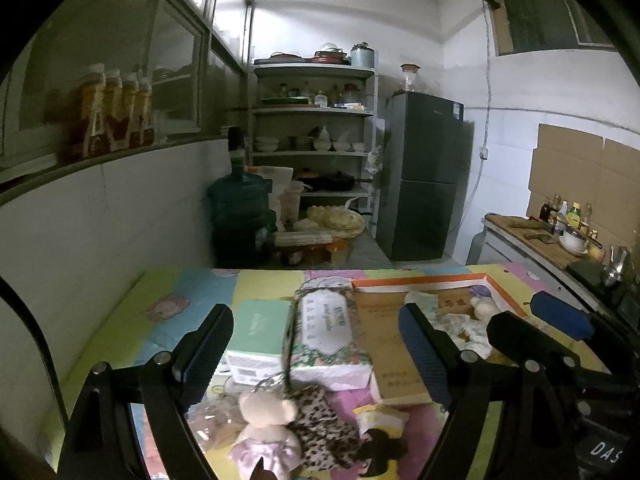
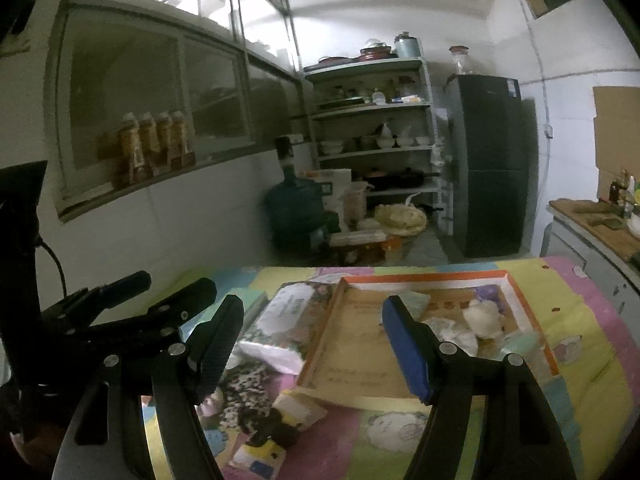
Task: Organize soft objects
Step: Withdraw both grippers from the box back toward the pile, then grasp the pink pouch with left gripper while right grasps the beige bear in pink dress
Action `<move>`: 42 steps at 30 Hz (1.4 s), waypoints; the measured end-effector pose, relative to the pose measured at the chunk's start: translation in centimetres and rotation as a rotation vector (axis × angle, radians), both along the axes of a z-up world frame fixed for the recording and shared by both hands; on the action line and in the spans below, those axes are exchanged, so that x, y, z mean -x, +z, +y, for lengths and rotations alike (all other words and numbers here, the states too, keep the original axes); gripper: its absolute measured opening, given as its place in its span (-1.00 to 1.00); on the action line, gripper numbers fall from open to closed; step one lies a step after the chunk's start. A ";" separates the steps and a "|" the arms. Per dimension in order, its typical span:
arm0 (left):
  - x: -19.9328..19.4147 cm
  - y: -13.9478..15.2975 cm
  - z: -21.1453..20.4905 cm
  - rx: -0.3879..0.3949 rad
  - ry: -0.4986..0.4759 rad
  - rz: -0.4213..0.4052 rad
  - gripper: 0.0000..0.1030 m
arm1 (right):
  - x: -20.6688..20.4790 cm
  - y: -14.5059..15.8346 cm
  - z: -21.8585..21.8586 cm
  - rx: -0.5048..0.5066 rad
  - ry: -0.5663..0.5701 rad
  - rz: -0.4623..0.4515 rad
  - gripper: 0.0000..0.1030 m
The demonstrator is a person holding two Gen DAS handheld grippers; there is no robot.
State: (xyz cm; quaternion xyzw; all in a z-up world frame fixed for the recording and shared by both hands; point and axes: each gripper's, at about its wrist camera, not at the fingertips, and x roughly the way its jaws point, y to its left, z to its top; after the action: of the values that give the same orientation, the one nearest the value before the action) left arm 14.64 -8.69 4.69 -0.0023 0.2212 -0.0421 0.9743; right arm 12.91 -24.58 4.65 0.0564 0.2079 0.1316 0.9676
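- Both grippers hang above the near edge of the counter [image 1: 120, 320], which is covered with a pastel cartoon mat; nothing is picked up yet, so the step in hand looks like choosing and reaching for the first soft thing.
- The left gripper [image 1: 316, 356] has its fingers spread wide with nothing between them; the right gripper [image 2: 312, 344] is likewise wide and empty.
- The soft things lie in a loose heap at the near edge: a beige plush doll [image 1: 266, 410] in a pink dress, a leopard-print pouch [image 1: 320, 424] touching it, and a dark-haired doll [image 1: 380, 446] in yellow just beside that.
- The likely destination is the orange-rimmed cardboard box [image 1: 496, 286], open at the back right, where a white plush toy [image 1: 486, 308] already lies (so sorting seems to have begun).
- A mint-green box [image 1: 260, 332] and a floral tissue pack [image 1: 328, 340] stand between the heap and the box; lift any load clear of them.
- Take the beige plush doll by its body, not by the key ring at its head, which could snag the pouch.
- Close gently: plush compresses and may slip out if pinched at an edge.
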 end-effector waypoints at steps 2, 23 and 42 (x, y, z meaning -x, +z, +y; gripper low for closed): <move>0.3 -0.1 0.6 0.000 0.004 0.000 0.64 | 0.4 -0.1 0.8 0.000 0.006 0.000 0.43; 2.7 -1.9 7.8 0.026 0.083 -0.004 0.64 | 2.3 -1.9 7.8 0.019 0.068 0.017 0.43; 3.7 -4.6 15.4 0.116 0.165 0.025 0.64 | 2.0 -4.5 10.1 0.043 0.061 0.079 0.43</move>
State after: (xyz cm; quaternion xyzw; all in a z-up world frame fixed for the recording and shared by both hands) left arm 10.90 6.68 0.13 -0.0775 0.2294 0.0255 0.9699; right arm 10.94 -14.49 0.16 0.0346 0.2505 0.1544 0.9551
